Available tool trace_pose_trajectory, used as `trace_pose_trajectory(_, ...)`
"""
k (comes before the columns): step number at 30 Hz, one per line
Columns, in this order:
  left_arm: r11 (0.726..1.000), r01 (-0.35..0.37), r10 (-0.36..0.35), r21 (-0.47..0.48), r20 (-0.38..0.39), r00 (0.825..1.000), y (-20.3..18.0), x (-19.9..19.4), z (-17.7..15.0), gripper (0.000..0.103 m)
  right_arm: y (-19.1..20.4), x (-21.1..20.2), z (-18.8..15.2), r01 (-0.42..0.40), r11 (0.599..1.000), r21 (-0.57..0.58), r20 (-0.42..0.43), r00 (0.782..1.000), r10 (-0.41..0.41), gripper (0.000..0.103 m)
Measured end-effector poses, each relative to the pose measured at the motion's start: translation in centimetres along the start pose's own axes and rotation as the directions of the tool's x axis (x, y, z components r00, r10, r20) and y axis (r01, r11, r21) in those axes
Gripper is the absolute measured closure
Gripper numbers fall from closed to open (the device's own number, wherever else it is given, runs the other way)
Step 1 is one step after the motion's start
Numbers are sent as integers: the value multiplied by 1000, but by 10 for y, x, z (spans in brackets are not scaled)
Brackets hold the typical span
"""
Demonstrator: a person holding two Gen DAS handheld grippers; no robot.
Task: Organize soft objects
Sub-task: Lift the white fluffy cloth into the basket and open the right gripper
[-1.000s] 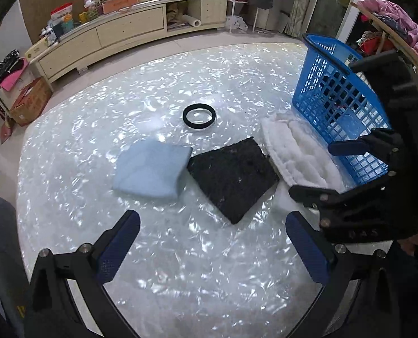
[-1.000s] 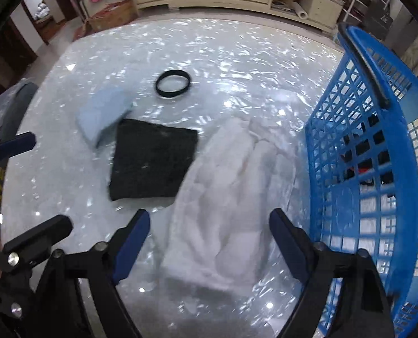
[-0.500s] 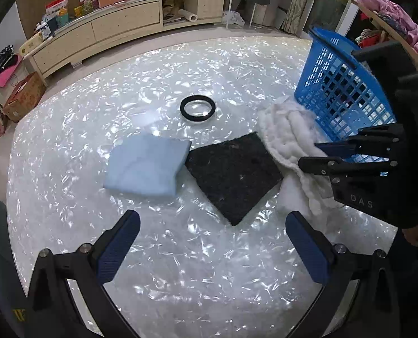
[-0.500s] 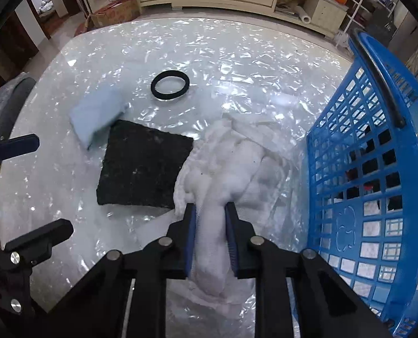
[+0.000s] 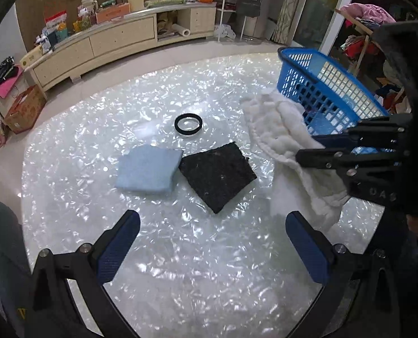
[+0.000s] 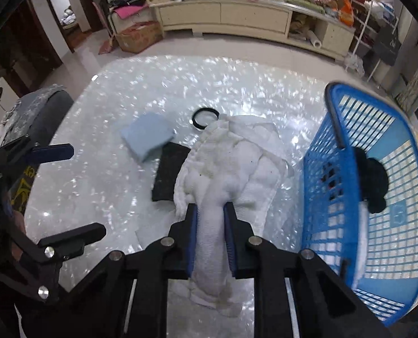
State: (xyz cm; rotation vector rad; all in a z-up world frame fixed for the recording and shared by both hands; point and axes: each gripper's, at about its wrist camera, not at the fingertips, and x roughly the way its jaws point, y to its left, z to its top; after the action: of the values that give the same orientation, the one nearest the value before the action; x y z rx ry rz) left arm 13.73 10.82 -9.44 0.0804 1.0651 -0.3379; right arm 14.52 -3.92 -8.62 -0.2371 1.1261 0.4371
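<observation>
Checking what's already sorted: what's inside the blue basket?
Inside the blue basket, a dark soft item and something white show; the mesh wall hides the rest.

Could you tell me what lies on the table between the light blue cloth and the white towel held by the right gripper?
The black cloth lies between the light blue cloth and the white towel; the left wrist view shows it best.

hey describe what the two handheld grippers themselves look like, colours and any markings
Both the left gripper and the right gripper are matte black frames with silver bolts at the joints. Each finger carries a dark blue textured pad. The right one bears pale embossed letters on its side; the left shows a yellow marking. No cables visible.
</observation>
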Motion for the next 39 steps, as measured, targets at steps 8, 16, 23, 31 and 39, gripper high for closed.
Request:
trace_pose_trajectory(8,1000,-8,8,-2,42,999,-6,-36,-12,0,6,3,-9,-37,999,-24,-18,999,36,86)
trace_pose_trajectory(16,1000,-17,17,-1,41,999,-9,-49,-28,0,5,-3,-15,-39,999,-30,-12,999,39,84)
trace_pose_trajectory(23,1000,-7,6,17,43,999,-24,-50,-21,0,-4,-28,-17,-29,999,-36,46,998,31,86)
trace_pose_trajectory(31,997,20,-25,68,68,997,-52,-55,0,0,-22,-62,-20,-15,999,-31,100,995,18,87)
trace_pose_trajectory(39,990,48,-60,132,85,995,-85,-55,26,0,-65,-95,-21,36,999,13,141,989,-37,87)
